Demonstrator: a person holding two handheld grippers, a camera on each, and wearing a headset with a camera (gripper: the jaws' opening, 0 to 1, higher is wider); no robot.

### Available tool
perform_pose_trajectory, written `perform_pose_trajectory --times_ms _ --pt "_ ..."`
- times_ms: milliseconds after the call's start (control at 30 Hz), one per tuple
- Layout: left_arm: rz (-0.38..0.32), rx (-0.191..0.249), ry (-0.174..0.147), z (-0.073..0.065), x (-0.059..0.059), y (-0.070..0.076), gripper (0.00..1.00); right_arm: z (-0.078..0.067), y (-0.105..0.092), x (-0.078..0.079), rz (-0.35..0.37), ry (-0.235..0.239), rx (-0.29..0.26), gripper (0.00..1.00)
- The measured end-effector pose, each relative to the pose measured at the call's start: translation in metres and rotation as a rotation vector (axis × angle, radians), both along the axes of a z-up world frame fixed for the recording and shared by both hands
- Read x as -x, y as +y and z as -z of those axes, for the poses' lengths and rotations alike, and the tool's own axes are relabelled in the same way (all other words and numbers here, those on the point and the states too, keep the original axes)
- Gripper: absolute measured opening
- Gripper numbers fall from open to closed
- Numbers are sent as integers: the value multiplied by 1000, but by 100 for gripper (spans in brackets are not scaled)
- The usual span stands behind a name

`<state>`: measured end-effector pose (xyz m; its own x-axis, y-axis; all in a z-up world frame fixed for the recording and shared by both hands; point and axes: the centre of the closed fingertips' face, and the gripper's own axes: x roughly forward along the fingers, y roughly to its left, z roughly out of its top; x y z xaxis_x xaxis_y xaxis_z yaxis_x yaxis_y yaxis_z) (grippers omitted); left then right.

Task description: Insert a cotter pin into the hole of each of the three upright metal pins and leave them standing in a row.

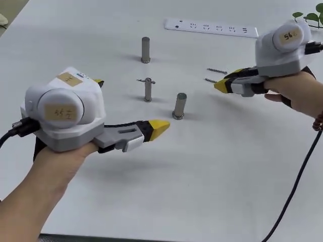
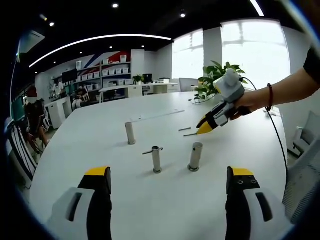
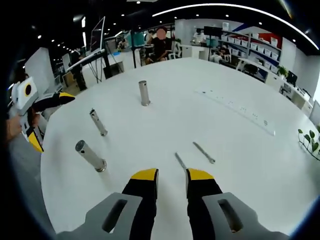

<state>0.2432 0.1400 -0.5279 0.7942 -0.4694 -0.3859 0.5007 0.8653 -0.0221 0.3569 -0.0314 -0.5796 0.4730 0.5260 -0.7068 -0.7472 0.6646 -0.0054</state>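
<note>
Your right gripper, jaws narrowly parted and empty, hovers just short of the nearer cotter pin, low centre in its view. Straddle its shaft squarely, pinch near one end, and lift level. The nearest bare upright pin stands lower left. Your left gripper gapes wide.

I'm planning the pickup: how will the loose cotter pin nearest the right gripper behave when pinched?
The cotter pin is thin and lies flat on the smooth table, so it may roll or skid away. It looks metallic, so probably stiff and light.
</note>
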Motion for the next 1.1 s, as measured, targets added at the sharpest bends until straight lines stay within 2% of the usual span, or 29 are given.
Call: perform_pose_trajectory --times_ms 133,200,600,767,800,933,967,1067,1100 --pt "1 -4 5 1 0 1 93 5 -1 -4 -3 23 12 14" --pt "2 -7 8 3 0 1 93 10 -1 -4 2 53 16 13" --pt "16 -13 10 3 0 0 88 18 -4 -7 -49 96 117 3" --pt "22 -17 9 3 0 0 87 20 -5 -2 -95 131 194 2" --pt "23 -18 10 3 0 0 87 19 -4 -1 -102 125 204 1" --pt "24 -17 13 3 0 0 87 19 -7 1 -112 177 245 0" --pt "25 -18 13 3 0 -1 87 21 -9 -4 -126 169 270 0" --pt "25 -20 14 3 0 0 87 22 -8 -2 -153 165 312 0" --pt "27 -20 17 3 1 -1 86 24 -12 -9 -156 163 326 0"
